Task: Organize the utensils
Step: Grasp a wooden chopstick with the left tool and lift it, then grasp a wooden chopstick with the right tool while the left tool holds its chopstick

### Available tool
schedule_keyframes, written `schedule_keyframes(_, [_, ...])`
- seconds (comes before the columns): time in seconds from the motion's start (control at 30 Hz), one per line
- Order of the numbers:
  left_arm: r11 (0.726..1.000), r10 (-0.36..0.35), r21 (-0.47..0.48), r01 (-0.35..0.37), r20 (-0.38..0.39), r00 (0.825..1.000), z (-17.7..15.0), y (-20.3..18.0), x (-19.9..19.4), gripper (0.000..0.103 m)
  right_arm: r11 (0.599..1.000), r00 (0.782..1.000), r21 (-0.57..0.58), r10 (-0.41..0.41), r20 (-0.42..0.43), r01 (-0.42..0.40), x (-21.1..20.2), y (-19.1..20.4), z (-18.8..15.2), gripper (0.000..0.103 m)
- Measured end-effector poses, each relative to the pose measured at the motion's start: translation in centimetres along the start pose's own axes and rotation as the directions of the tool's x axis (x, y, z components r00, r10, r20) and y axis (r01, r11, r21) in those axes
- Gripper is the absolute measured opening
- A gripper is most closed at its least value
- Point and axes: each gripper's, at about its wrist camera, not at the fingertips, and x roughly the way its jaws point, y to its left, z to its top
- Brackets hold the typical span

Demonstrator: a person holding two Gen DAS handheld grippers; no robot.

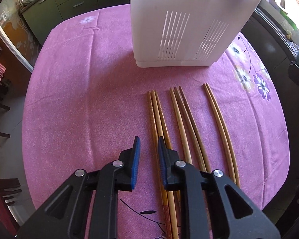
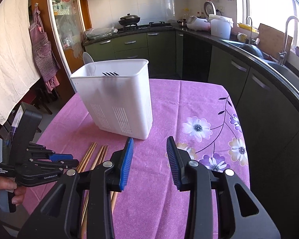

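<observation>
Left tool (image 1: 148, 140) hovers with jaws apart over the pink-clothed table (image 1: 79, 99), just left of three chopstick groups (image 1: 181, 119) lying side by side, a white slotted utensil holder (image 1: 181, 29) standing upright beyond their far tips.

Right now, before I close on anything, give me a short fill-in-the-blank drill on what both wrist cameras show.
1. The chopsticks lie on a ____ tablecloth.
2. The white utensil holder already holds a spoon and a black ____.
3. The left gripper and the right gripper both have their jaws ____.

Missing words: pink; fork; open
</observation>
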Motion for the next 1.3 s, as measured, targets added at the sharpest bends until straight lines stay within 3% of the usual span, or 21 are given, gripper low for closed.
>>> schedule_keyframes(0.5, [1.0, 0.002, 0.029, 0.0, -0.076, 0.997, 0.6, -1.1, 1.4, 0.013, 1.0, 0.999, -0.012, 0.005, -0.048, -0.005, 1.3, 0.0, 0.4, 0.039])
schedule_keyframes(0.67, [1.0, -0.005, 0.028, 0.008, -0.086, 0.996, 0.7, -1.6, 1.6, 0.007, 0.999, 0.998, -0.031, 0.007, -0.056, -0.009, 1.4, 0.6, 0.4, 0.039])
schedule_keyframes(0.83, [1.0, -0.013, 0.01, 0.014, -0.068, 0.998, 0.3, -0.4, 0.9, 0.007, 0.998, 0.996, -0.056, 0.008, -0.086, -0.013, 1.7, 1.1, 0.2, 0.039])
schedule_keyframes(0.93, [1.0, -0.013, 0.006, 0.013, -0.01, 1.0, 0.2, 1.2, -0.9, 0.007, 0.997, 0.991, -0.072, 0.007, -0.133, -0.017, 2.5, 1.4, -0.2, 0.039])
schedule_keyframes(1.17, [1.0, 0.0, 0.028, -0.005, 0.165, 0.986, -0.8, 2.4, -6.6, 0.007, 0.992, 0.937, -0.053, 0.092, -0.336, -0.116, 6.2, 2.3, -1.5, 0.038])
schedule_keyframes(1.3, [0.999, -0.004, 0.036, -0.004, 0.229, 0.973, -1.5, 2.4, -8.9, 0.007, 0.99, 0.9, -0.053, 0.098, -0.426, -0.133, 8.0, 2.8, -2.1, 0.027])
